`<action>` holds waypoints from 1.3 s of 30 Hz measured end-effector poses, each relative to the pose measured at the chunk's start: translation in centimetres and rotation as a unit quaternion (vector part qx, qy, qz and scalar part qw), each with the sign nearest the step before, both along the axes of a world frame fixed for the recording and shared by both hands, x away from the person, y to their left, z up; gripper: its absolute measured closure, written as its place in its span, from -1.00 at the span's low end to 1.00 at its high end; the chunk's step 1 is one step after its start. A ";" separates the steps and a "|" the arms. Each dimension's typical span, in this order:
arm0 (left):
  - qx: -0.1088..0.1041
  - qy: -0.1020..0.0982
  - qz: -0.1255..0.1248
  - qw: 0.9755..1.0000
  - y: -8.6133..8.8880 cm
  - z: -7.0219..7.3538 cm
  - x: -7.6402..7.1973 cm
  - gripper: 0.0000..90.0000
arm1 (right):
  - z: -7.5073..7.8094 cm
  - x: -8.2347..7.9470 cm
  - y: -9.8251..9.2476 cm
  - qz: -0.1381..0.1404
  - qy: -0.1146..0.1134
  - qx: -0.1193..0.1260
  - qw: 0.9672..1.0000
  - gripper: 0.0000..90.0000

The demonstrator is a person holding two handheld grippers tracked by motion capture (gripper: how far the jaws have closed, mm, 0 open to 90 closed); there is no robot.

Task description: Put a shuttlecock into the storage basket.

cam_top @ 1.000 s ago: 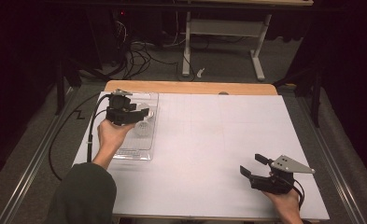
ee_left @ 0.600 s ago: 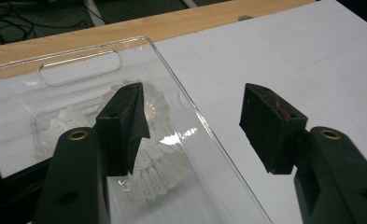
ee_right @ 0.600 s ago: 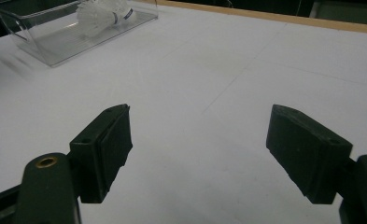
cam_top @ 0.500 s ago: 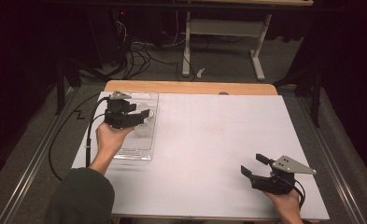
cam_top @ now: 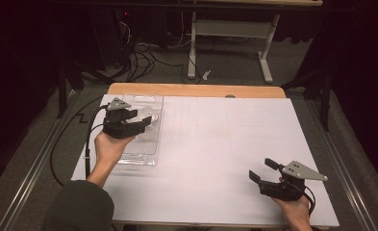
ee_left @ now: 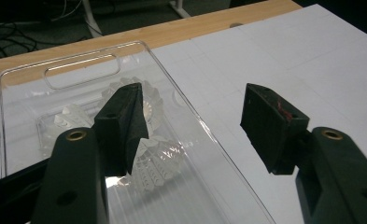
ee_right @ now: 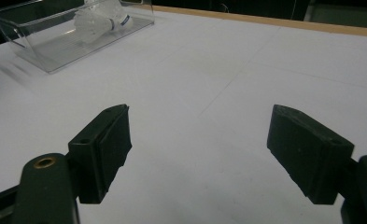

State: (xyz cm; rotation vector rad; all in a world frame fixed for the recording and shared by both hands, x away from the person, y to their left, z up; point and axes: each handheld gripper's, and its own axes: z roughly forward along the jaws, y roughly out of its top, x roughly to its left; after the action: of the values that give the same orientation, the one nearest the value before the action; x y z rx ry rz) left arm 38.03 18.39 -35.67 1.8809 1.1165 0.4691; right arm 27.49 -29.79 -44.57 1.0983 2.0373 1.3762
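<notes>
A clear plastic tray lies at the table's left side with white shuttlecocks in it. My left gripper hovers over the tray, and in the left gripper view it stands open: one jaw is above the shuttlecocks, the other past the tray's side wall above the white sheet. Nothing is between its pads. Near the front right of the table my right gripper rests open, and in its own view it has nothing between the jaws. Far off in that view sit the tray and a shuttlecock.
A white sheet covers most of the wooden table, whose bare edge runs along the back. A black cable trails off the left edge from the left gripper. Beyond the table are table legs and tangled cables on the floor.
My left gripper has drawn a little back toward the near side over the tray. The right gripper has stayed where it was.
</notes>
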 end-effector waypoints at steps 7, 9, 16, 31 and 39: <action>-0.016 -0.014 -0.008 1.000 0.3 0.0 -1.0 -0.11 | 0.0 -0.1 0.0 -0.001 -0.001 0.000 1.000 -0.51; -0.016 -0.019 -0.011 1.000 0.3 -0.1 -1.3 -0.11 | 0.0 -0.1 -0.1 -0.003 -0.002 0.001 1.000 -0.51; -0.020 -0.031 -0.015 0.999 0.6 0.0 -2.3 -0.13 | 0.0 -0.2 -0.1 -0.003 -0.004 0.000 1.000 -0.51; -0.027 -0.055 -0.028 0.998 0.7 -0.5 -4.7 -0.16 | -0.1 -0.2 -0.2 -0.006 -0.008 0.002 1.000 -0.51; -0.031 -0.057 -0.031 0.997 0.8 -0.9 -5.6 -0.17 | -0.1 -0.2 -0.4 -0.009 -0.011 0.006 1.000 -0.51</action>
State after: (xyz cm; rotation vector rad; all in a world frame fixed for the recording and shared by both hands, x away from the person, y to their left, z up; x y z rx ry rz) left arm 32.39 19.18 -36.55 1.8065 0.9842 0.4950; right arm 27.26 -30.21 -44.63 1.0997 2.0016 1.3877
